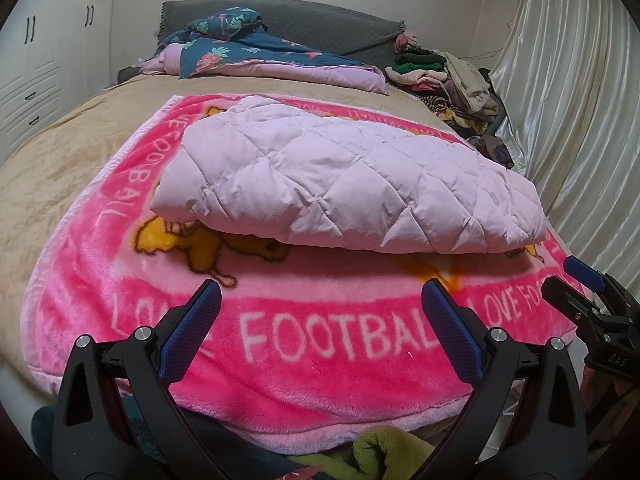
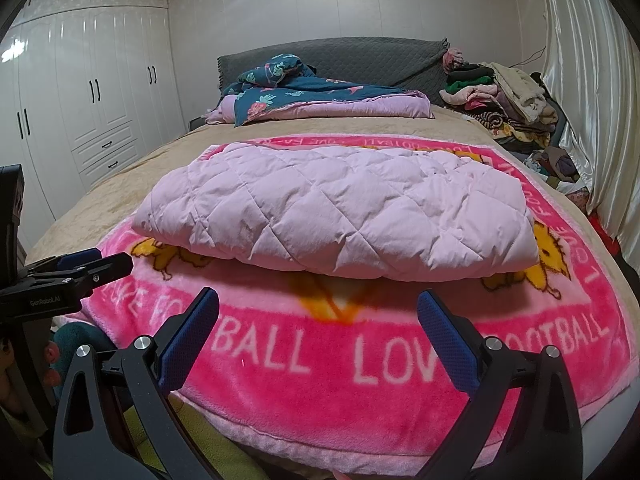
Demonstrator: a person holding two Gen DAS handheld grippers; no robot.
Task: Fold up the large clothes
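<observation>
Left wrist view first: the left gripper [image 1: 320,308] has its blue-padded jaws spread wide with nothing between them, hovering over the near edge of the pink football blanket [image 1: 304,336]. The folded lilac quilted coat [image 1: 344,184] sits on the middle of that blanket, well clear of the fingers. Off to the right edge you can see the right gripper [image 1: 568,280] side-on — its jaws look parted too, not holding anything. Further back there's a floral duvet [image 1: 260,52] by the grey headboard [image 1: 320,24] and a heap of clothes [image 1: 444,80] next to the curtain [image 1: 580,100]. Some green fleece [image 1: 384,456] pokes in at the bottom.

Right wrist view: same deal, fingers wide apart and empty above the blanket's front border, coat lying just beyond them. What this one adds — the white wardrobe [image 2: 92,92] along the left wall, plus the left tool coming in from the left edge, and more of the yellow cartoon figure [image 2: 548,252] beside the coat's right end.
</observation>
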